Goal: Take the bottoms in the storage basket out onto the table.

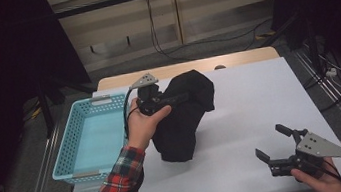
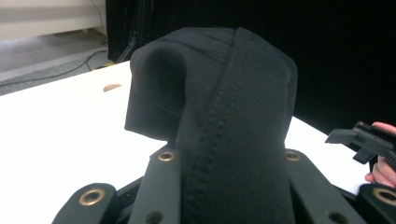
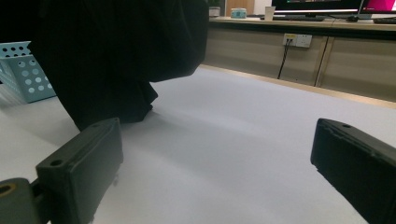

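Note:
A black cloth [image 1: 182,119] is bunched up in the middle of the white table [image 1: 260,98], its top lifted and its lower end resting on the surface. My left gripper [image 1: 175,98] is shut on the cloth's upper fold, a hand in a red plaid sleeve holding it. In the left gripper view the seamed fabric [image 2: 233,93] rises between the two jaws of the left gripper [image 2: 229,161]. Near the table's front right corner my right gripper [image 1: 271,141] rests low and open, nothing between its jaws. The right gripper [image 3: 215,154] looks across the bare table toward the cloth [image 3: 116,56].
A light blue perforated basket [image 1: 67,146] stands at the table's left edge, beside the cloth, and also appears in the right gripper view as the basket [image 3: 23,70]. Beyond the table's far edge are wooden cabinets [image 1: 226,2] and floor cables [image 1: 191,45]. Dark curtains flank both sides.

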Tool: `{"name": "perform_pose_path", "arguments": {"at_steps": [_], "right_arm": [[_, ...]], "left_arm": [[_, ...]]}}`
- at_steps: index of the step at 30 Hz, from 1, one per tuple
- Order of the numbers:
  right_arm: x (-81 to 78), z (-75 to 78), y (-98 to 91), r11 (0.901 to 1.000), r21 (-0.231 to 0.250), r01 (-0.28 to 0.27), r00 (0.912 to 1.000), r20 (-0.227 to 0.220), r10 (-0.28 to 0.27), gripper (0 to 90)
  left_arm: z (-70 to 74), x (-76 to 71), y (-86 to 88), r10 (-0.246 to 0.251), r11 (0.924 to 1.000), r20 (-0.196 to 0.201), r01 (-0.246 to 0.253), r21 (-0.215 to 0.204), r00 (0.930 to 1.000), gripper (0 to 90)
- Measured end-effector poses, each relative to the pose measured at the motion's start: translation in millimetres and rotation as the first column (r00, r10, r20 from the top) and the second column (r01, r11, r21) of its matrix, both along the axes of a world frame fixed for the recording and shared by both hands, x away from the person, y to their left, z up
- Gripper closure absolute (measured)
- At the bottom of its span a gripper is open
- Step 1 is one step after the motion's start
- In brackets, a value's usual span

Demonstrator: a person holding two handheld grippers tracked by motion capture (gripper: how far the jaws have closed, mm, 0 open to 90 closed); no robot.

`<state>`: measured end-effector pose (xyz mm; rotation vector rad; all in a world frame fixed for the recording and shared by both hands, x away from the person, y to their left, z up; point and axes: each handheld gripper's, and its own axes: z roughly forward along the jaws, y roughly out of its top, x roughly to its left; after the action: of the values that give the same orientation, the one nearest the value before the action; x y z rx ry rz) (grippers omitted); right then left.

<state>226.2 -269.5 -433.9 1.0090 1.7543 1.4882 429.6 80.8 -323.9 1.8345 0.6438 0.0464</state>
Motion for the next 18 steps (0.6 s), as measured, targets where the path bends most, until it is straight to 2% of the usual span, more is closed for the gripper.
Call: {"name": "perform_pose_path", "arguments": {"at_steps": [18], "right_arm": [[0.2, -0.3, 1.1, 1.0000, 0.000, -0.008, 1.0000, -0.002, 0.008, 2.1]], "left_arm": [[-28.5, -2.0, -4.0, 0.009, 0.9993, -0.013, -0.009, 0.037, 0.9999, 71.5]]}}
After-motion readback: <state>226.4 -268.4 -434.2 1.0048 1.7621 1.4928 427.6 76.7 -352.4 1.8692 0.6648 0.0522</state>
